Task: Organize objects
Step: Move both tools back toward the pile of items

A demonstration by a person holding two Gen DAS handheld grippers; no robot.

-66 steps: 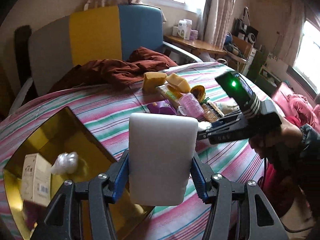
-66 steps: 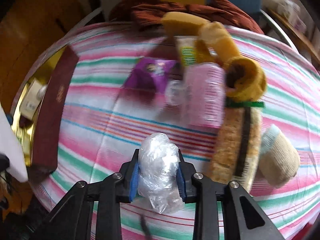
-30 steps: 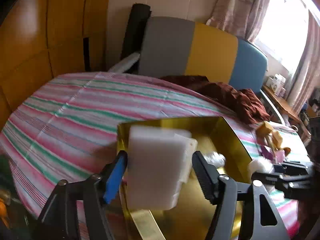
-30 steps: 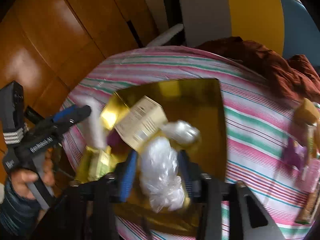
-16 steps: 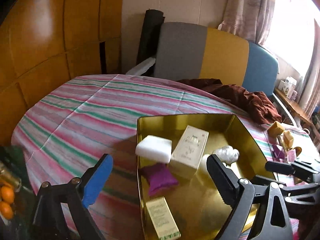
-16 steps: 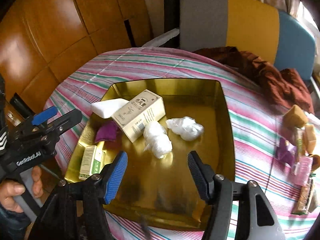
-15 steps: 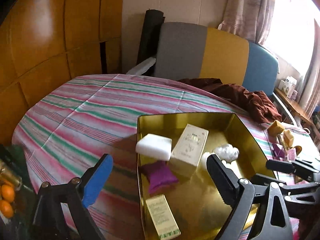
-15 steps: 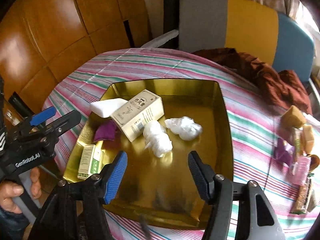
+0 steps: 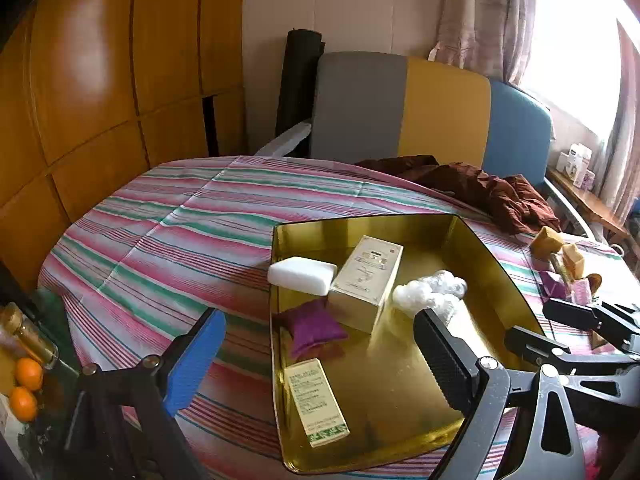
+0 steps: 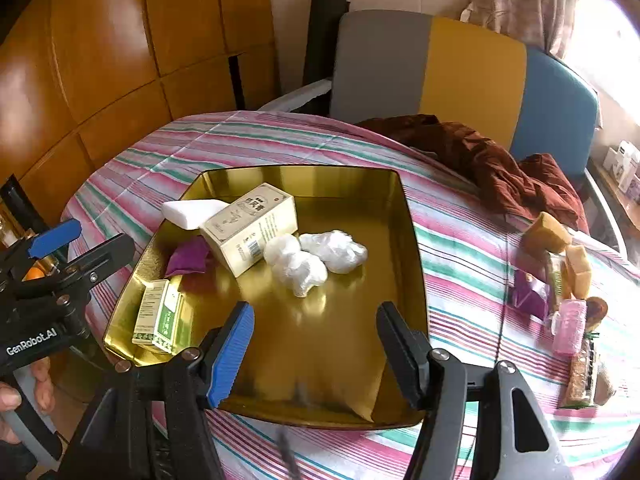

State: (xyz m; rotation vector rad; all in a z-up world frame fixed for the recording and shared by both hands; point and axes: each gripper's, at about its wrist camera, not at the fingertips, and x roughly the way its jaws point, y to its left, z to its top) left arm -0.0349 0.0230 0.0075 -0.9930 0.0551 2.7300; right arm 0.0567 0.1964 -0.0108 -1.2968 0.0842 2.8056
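Both your left gripper (image 9: 316,356) and right gripper (image 10: 316,344) hang spread and empty over the gold tray (image 10: 412,240); next pile (image 10: 568,280) at tabletop's right edge looks light, squashy, so pinch mid-body.

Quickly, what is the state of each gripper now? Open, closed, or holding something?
Left gripper: open, holding nothing, jaws just opened wider.
Right gripper: open, holding nothing, above the gold tray.
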